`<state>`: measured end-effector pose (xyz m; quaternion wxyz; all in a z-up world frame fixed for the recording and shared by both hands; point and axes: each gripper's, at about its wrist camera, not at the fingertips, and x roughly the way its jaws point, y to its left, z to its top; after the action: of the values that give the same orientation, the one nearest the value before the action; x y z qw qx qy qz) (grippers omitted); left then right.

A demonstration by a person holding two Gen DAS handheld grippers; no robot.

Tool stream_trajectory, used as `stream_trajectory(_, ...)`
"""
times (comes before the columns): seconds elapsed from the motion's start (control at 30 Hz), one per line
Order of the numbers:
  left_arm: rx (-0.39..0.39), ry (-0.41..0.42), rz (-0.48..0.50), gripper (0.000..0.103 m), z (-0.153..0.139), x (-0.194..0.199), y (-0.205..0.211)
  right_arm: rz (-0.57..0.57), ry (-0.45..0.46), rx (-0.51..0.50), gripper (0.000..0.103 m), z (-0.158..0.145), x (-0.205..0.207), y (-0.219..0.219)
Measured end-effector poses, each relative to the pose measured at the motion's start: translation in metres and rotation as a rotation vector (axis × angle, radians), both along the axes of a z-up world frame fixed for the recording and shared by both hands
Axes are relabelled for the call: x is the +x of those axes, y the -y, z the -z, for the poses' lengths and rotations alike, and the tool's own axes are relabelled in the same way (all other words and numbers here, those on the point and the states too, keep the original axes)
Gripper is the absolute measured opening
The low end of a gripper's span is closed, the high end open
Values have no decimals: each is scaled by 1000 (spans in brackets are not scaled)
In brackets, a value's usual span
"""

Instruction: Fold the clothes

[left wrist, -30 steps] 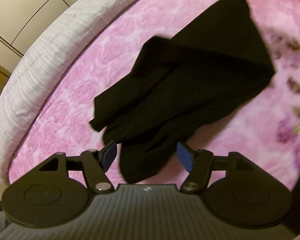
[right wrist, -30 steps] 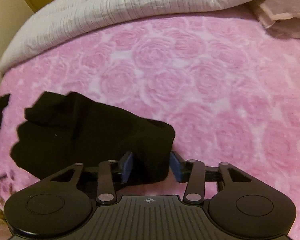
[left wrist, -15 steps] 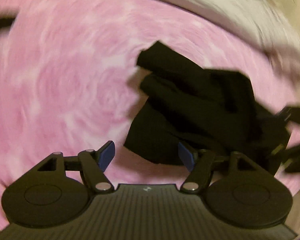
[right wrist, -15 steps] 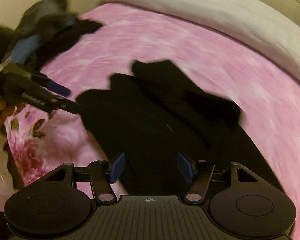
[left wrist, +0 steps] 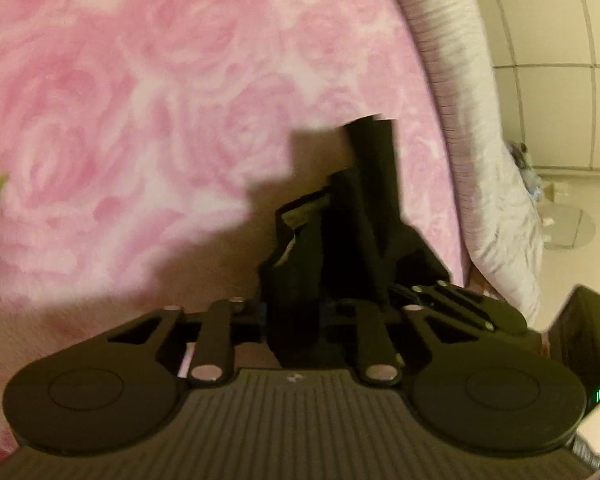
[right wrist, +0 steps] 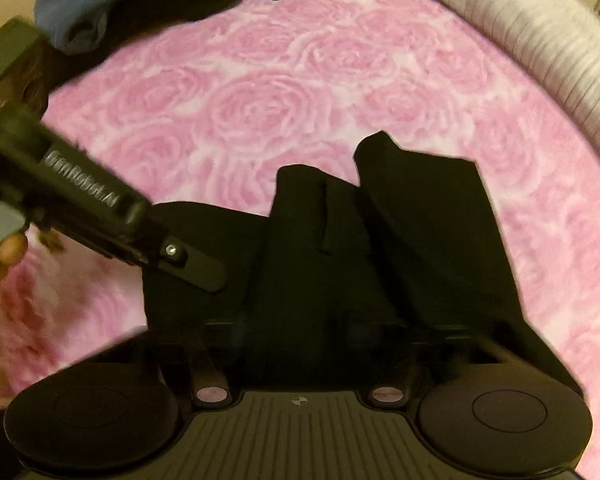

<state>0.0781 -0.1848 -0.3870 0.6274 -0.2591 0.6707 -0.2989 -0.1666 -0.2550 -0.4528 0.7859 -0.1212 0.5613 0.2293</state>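
A black garment (left wrist: 372, 184) lies bunched on the pink rose blanket (left wrist: 140, 80). My left gripper (left wrist: 296, 312) points down at it, its jaws closing with a fold of black cloth pinched between the blue pads. In the right wrist view the same garment (right wrist: 420, 220) spreads in front of my right gripper (right wrist: 296, 332), whose jaws are closing too, with dark cloth between them and over the fingertips. The left gripper's finger (right wrist: 196, 268) reaches onto the cloth from the left, held by a person's hand (right wrist: 8, 252). The right gripper's body (left wrist: 580, 340) sits close beside the left one.
A grey ribbed quilt (left wrist: 460, 80) runs along the bed's edge, also the far right rim (right wrist: 540, 20). A pile of blue and dark clothes (right wrist: 80, 8) lies at the far left corner. Pale wall panels and floor (left wrist: 560, 120) show beyond the bed.
Both grippers rolled, swung across the bed and dropped onto the black garment. Their jaws went from wide apart to drawn in on the cloth, side by side.
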Motion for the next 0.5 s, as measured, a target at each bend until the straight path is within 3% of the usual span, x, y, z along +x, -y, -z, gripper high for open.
stream_trajectory(0.03,-10,23,7,12,-9,1,1,22,9,12,6,-11,0,6)
stream_trajectory(0.17,-43,185,58,9,-70,10,10,208,80,111,3,-77,1,46)
stream_trajectory(0.3,-106,413,108,9,-157,35,18,384,209,250,3,-158,-11,94)
stream_trajectory(0.5,-125,795,125,8,-303,84,1,420,419,434,3,-264,-28,86)
